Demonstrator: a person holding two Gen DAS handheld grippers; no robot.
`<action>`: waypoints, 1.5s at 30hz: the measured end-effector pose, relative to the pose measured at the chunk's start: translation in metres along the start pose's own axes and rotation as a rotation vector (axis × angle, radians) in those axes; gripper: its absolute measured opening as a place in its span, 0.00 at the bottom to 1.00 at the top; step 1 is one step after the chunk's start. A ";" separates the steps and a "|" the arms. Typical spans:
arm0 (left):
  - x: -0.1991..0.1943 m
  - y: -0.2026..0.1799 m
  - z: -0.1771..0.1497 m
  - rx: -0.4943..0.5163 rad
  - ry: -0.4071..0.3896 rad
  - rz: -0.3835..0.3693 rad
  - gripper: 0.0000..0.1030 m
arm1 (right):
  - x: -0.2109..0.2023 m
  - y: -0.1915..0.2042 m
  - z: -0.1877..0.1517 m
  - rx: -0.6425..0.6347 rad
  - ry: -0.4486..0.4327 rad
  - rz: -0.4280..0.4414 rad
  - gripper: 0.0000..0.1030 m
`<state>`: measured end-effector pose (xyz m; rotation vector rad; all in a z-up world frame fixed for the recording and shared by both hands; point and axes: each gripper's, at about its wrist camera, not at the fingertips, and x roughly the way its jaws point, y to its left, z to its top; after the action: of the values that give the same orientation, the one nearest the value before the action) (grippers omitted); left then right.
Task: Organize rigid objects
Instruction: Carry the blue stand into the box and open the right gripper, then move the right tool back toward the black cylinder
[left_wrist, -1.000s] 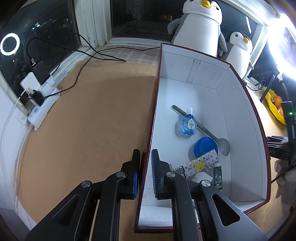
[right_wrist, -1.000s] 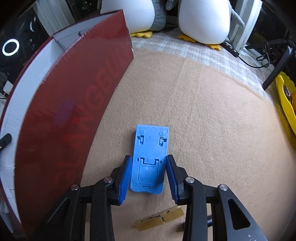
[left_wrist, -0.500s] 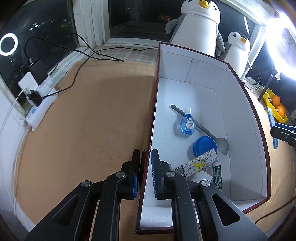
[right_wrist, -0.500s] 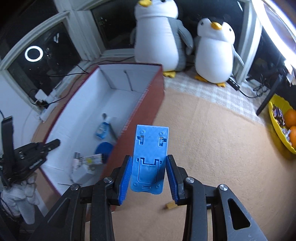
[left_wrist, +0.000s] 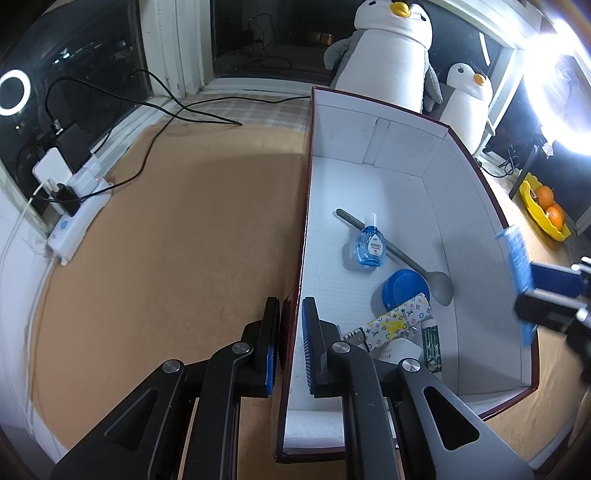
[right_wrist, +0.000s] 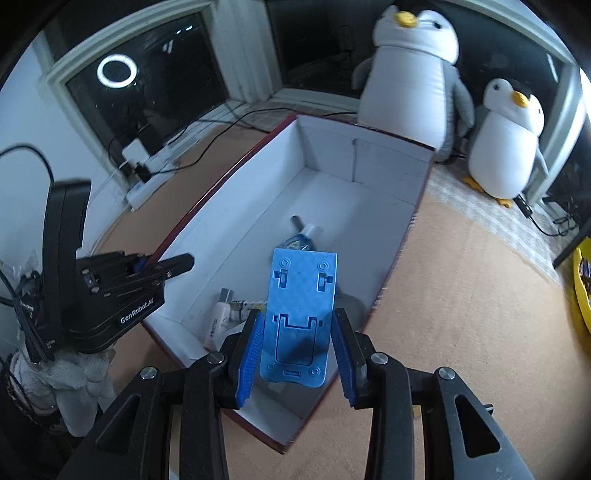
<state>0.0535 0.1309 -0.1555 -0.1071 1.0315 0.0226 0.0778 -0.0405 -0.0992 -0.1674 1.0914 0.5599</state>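
A dark red box with a white inside (left_wrist: 402, 155) (right_wrist: 332, 162) stands on the tan mat. My left gripper (left_wrist: 291, 332) is shut on the box's left wall near its front corner; it also shows in the right wrist view (right_wrist: 166, 264). My right gripper (right_wrist: 297, 354) is shut on a blue plastic phone stand (right_wrist: 301, 310) and holds it in the air over the box's near right part. The stand also shows in the left wrist view (left_wrist: 519, 269) above the right wall. In the box lie a blue bottle (left_wrist: 370, 245), a grey spoon (left_wrist: 439, 286), a blue lid (left_wrist: 402, 288) and a patterned pouch (left_wrist: 397, 325).
Two plush penguins (right_wrist: 413, 77) (right_wrist: 508, 147) stand behind the box. A power strip with cables (left_wrist: 74, 221) lies at the left by the window. A yellow bowl with oranges (left_wrist: 546, 210) sits at the far right. Tan mat lies on both sides of the box.
My right gripper has lifted the blue stand off the mat and carried it left, to above the box. My left gripper has kept its hold on the box wall.
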 end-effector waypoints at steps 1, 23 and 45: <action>0.000 0.000 0.000 0.000 0.000 -0.002 0.10 | 0.002 0.003 0.000 -0.011 0.003 -0.002 0.33; 0.002 0.002 0.003 0.004 0.033 -0.020 0.10 | -0.008 -0.017 -0.005 0.057 -0.056 0.044 0.38; -0.005 -0.017 0.014 0.121 0.086 0.107 0.04 | -0.054 -0.167 -0.075 0.352 -0.110 -0.120 0.38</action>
<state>0.0639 0.1155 -0.1433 0.0583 1.1210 0.0532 0.0847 -0.2307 -0.1109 0.1040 1.0476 0.2602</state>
